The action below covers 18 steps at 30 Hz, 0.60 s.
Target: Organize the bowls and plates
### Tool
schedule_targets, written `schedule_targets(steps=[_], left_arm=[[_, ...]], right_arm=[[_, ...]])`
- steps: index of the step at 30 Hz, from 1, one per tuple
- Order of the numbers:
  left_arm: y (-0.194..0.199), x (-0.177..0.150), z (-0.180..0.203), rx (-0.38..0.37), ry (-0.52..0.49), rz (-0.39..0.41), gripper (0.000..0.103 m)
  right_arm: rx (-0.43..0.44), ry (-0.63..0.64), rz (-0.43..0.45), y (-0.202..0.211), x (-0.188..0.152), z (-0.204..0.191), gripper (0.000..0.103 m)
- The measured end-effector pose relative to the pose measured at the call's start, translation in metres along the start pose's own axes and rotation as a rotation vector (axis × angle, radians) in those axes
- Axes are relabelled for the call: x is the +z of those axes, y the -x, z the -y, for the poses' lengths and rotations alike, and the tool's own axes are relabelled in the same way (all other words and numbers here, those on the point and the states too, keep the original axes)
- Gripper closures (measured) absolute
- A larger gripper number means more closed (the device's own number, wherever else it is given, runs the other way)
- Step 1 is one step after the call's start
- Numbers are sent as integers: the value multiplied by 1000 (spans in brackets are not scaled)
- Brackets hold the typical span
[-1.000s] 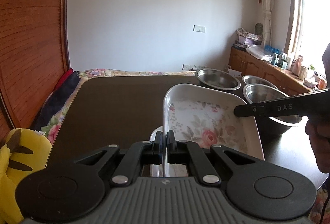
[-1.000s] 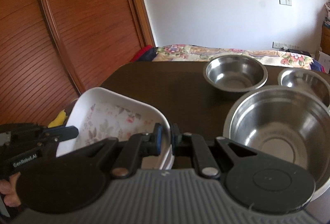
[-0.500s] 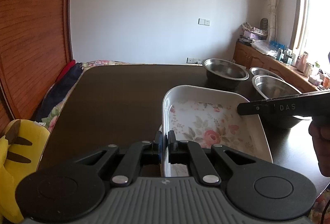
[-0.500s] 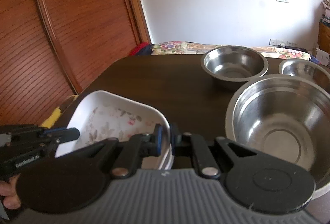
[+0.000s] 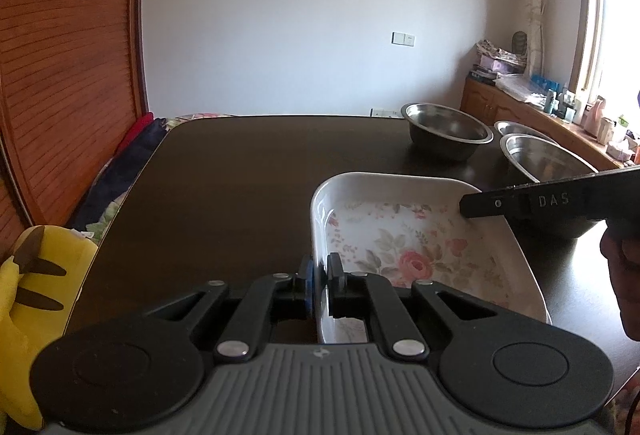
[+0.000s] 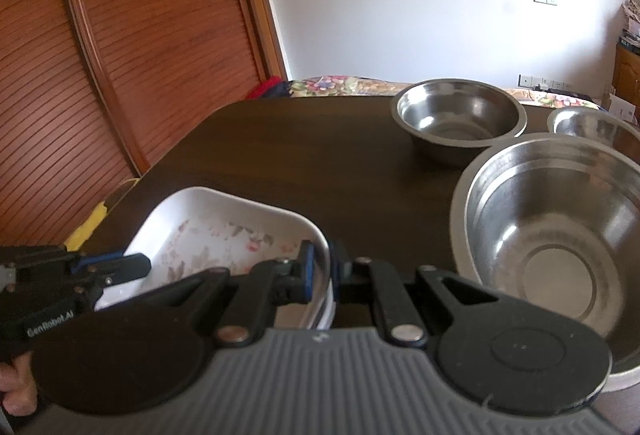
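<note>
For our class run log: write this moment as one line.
left tool: shut on dish rim | right tool: shut on opposite rim | steel bowls: on table

Both grippers are clamped down tight: the left gripper (image 5: 319,273) pinches one side rim of the dish (image 5: 404,243), and the right gripper (image 6: 325,267) pinches the opposite rim. Each points forward and a bit downward, with a hand (image 5: 624,267) behind the right one.

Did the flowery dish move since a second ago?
Yes, slightly. In the left wrist view the flowery dish overlapped the leftmost steel bowl before; now dark table shows between them, so it sank or drew back.
</note>
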<state>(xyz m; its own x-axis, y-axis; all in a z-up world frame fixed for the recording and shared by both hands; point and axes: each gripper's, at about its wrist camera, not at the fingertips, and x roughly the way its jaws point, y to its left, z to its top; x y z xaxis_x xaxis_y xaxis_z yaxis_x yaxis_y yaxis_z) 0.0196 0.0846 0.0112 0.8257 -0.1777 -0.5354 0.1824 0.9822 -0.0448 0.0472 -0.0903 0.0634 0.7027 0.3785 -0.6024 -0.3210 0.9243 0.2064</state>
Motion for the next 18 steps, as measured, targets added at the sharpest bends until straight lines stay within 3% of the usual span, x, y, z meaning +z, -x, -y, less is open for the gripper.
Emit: schedule_targets(steps=[14,18], left_arm=[[-2,-3,0,1,-1,-1,83],[-3,-4,-3,-1,5,-7,83]], right_arm=[[-3,18,14,0,-3,0,92],[-30,82,27,1,-8,-10,91]])
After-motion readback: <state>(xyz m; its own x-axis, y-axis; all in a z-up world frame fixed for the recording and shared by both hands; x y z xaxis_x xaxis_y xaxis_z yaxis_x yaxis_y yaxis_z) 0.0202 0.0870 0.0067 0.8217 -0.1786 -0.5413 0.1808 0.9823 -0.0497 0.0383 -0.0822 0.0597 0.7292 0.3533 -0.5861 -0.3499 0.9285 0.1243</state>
